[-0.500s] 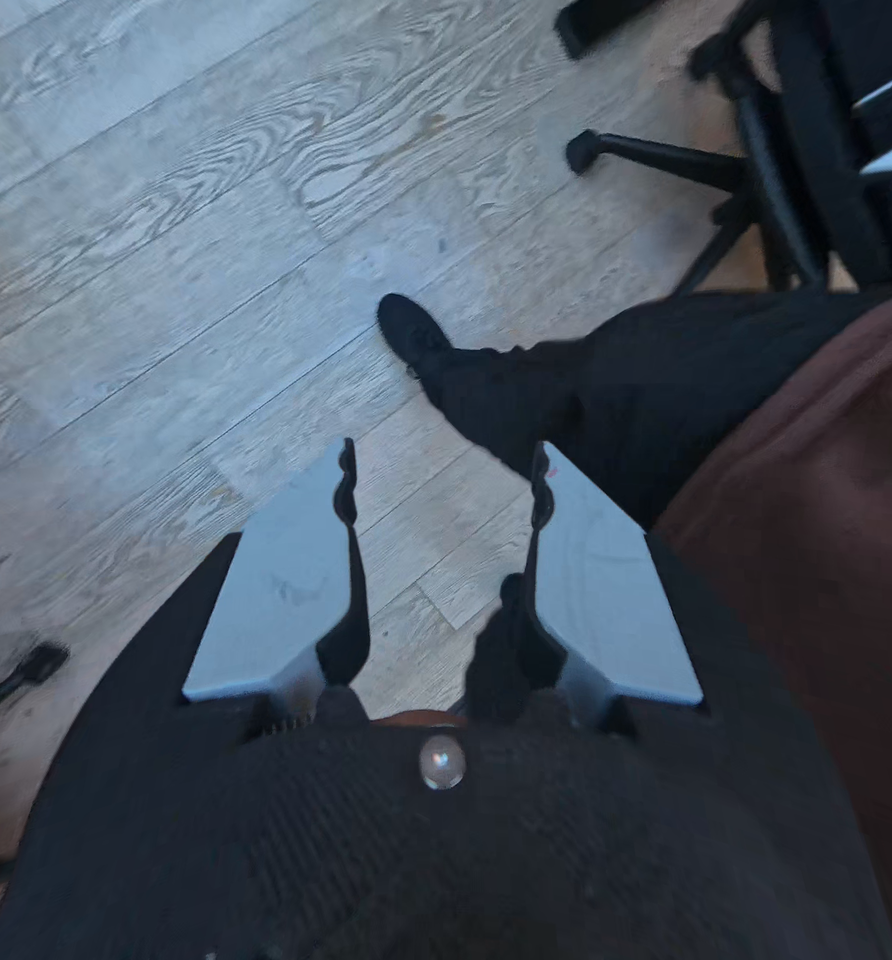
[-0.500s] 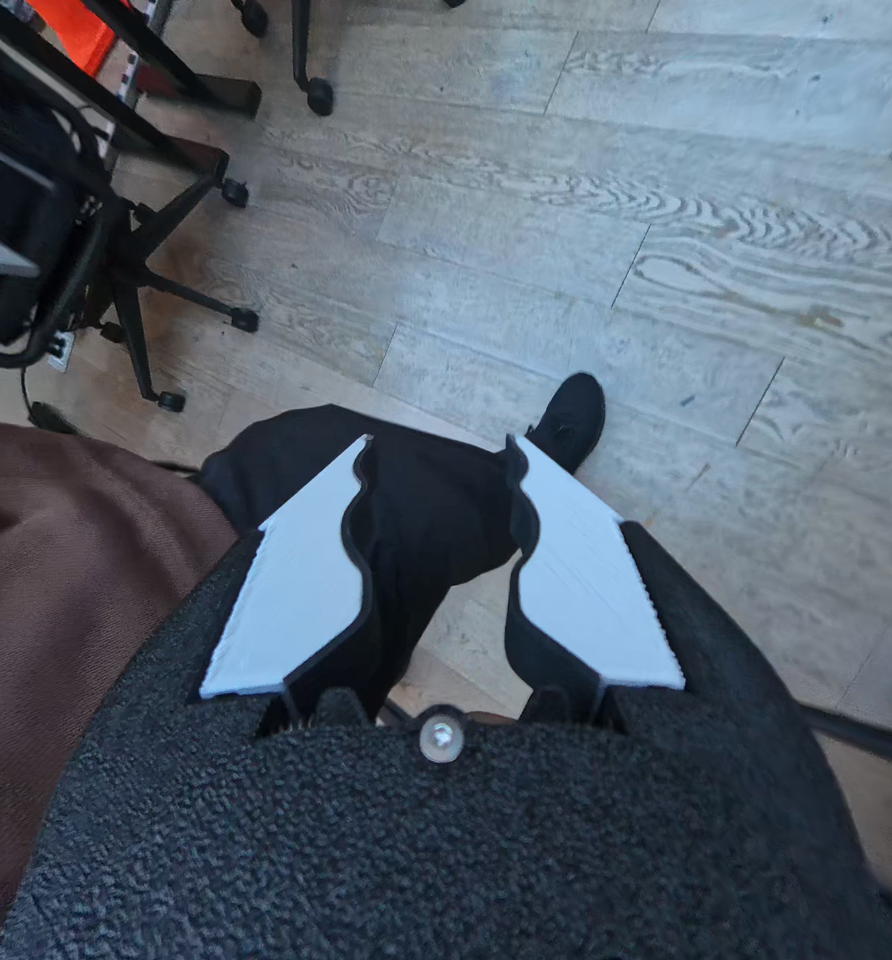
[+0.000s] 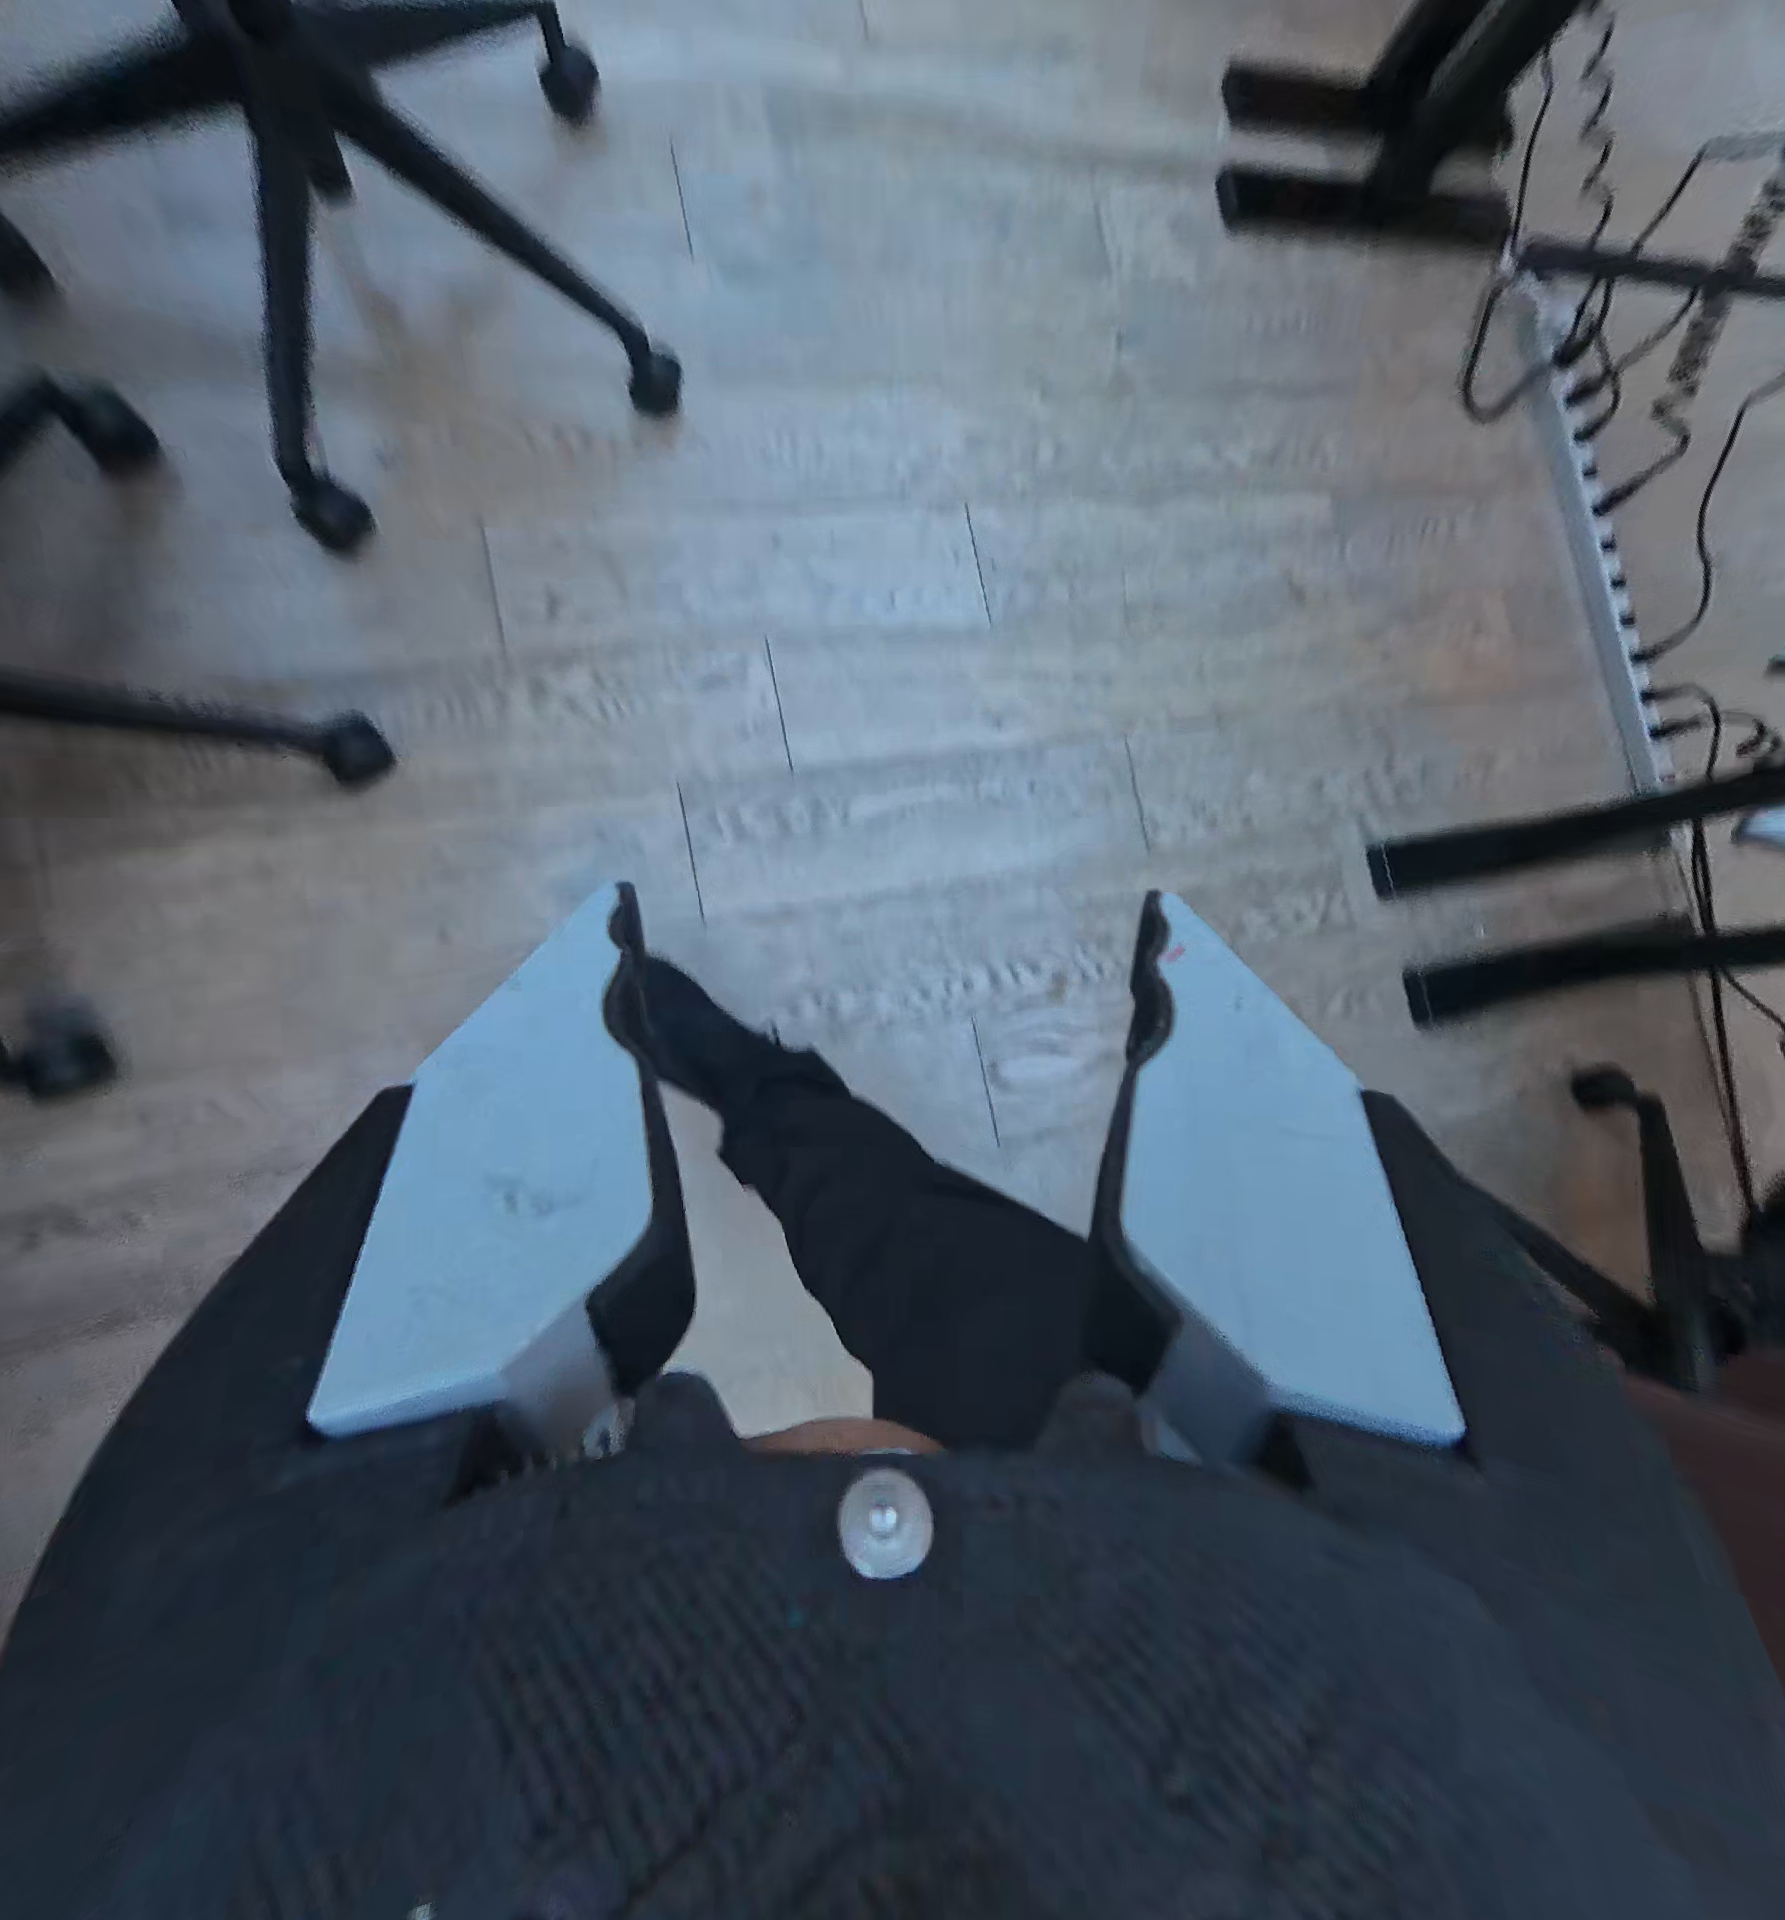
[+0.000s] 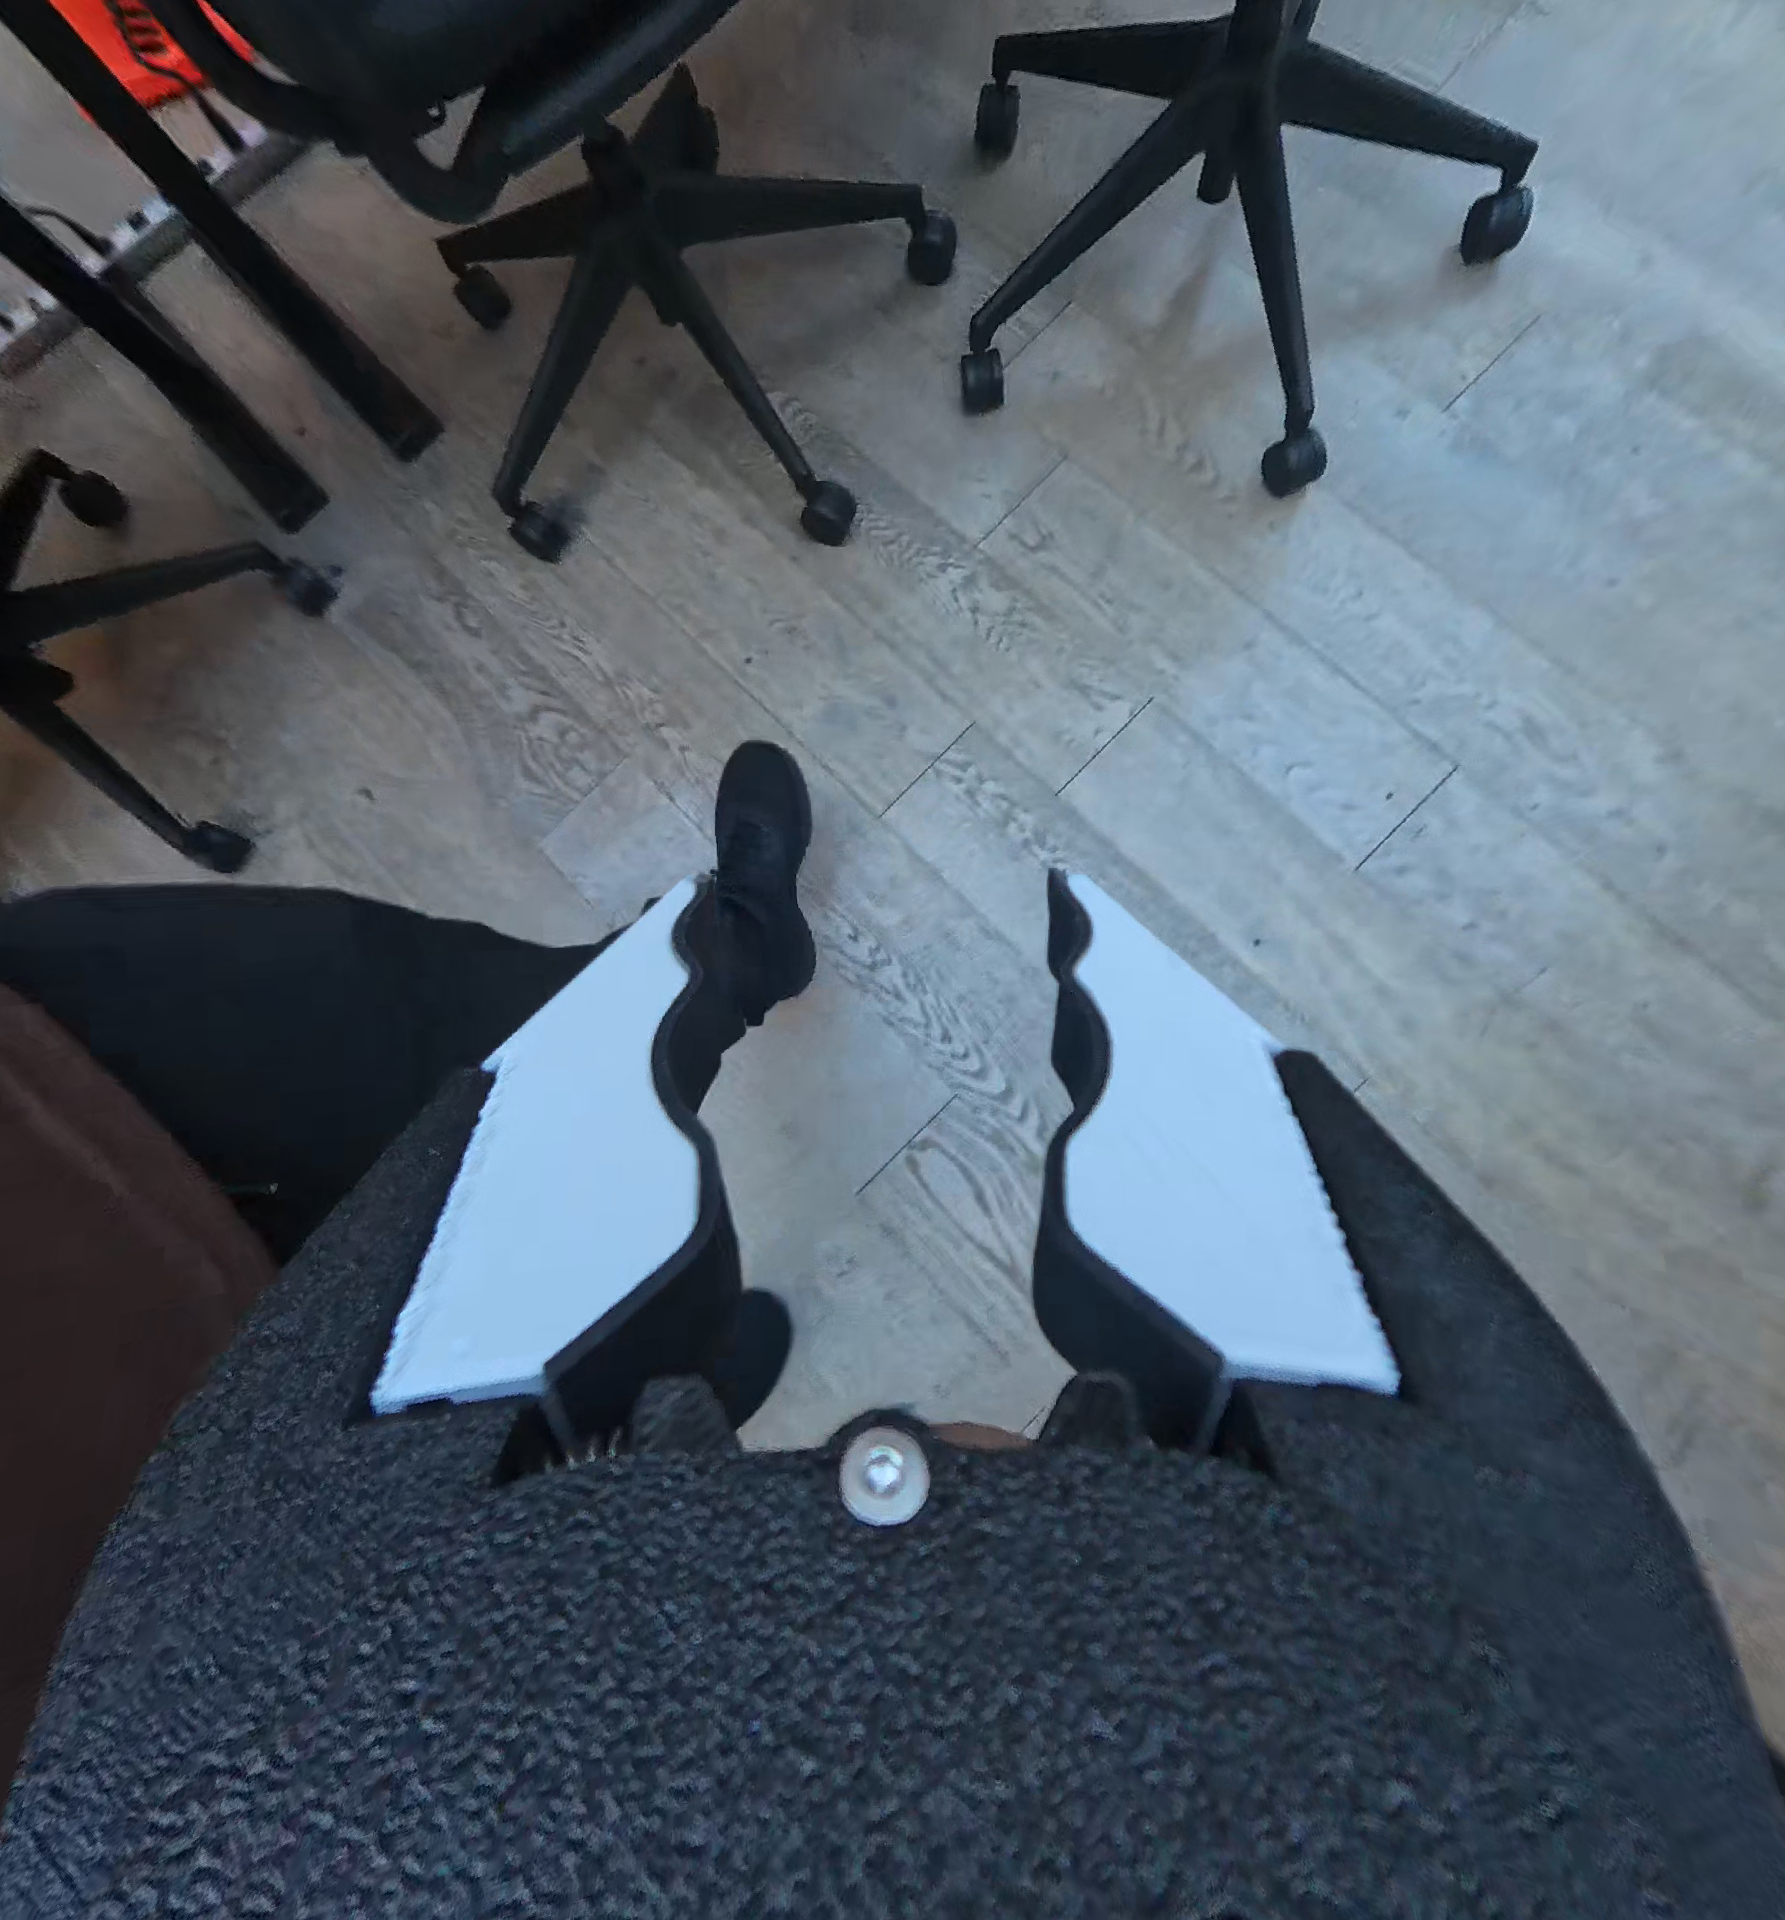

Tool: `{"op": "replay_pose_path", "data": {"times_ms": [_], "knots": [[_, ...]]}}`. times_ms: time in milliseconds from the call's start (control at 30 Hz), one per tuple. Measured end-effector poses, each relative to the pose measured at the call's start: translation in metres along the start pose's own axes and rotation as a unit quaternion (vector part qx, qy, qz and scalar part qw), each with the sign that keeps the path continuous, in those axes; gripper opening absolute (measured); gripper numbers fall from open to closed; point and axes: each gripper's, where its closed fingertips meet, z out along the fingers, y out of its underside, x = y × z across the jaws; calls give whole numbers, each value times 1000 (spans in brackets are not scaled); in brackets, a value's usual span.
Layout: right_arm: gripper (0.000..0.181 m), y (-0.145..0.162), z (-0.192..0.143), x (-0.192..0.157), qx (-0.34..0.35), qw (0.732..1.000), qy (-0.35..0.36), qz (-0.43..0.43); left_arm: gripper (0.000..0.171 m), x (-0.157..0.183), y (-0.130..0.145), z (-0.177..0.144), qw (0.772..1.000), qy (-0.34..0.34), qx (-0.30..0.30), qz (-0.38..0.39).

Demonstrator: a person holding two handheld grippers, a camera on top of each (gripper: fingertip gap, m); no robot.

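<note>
Both claws, the left gripper [image 3: 886,914] and right gripper [image 4: 880,894], are being held released and empty above the wood-look floor [image 4: 1283,727], with office chair bases [image 4: 680,239] ahead and nothing being grasped.

I'm looking down at a pale wood-grain plank floor [image 4: 1231,665]. Ahead of the right gripper [image 4: 872,883] and off to its left, two black office-chair bases [image 4: 659,208] [image 4: 1252,156] stand on casters, with black desk legs [image 4: 233,281] farther left. A person's black shoe [image 4: 761,821] rests on the planks just beyond that gripper's left fingertip. Ahead-left of the left gripper [image 3: 883,904], more caster legs [image 3: 400,197], blurred; to its right, black desk feet [image 3: 1594,831] and loose cables [image 3: 1594,343] trail on the floor.
</note>
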Motion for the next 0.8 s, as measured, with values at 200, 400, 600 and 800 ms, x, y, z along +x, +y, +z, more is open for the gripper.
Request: {"op": "replay_pose_path", "data": {"times_ms": [200,400,600,800], "knots": [[75,-155,90,50,-47,992,-13,-113,95,-93,-313,-29,988,14,151,7],[87,-335,185,111,-24,983,-39,-176,99,-219,-559,-120,977,33,210,-2],[88,-477,297,173,38,983,-78,-162,101,-444,-664,-43,989,-83,83,-89],[82,-535,372,261,66,984,-143,-84,82,-580,-669,87,957,-25,0,-288]]}}
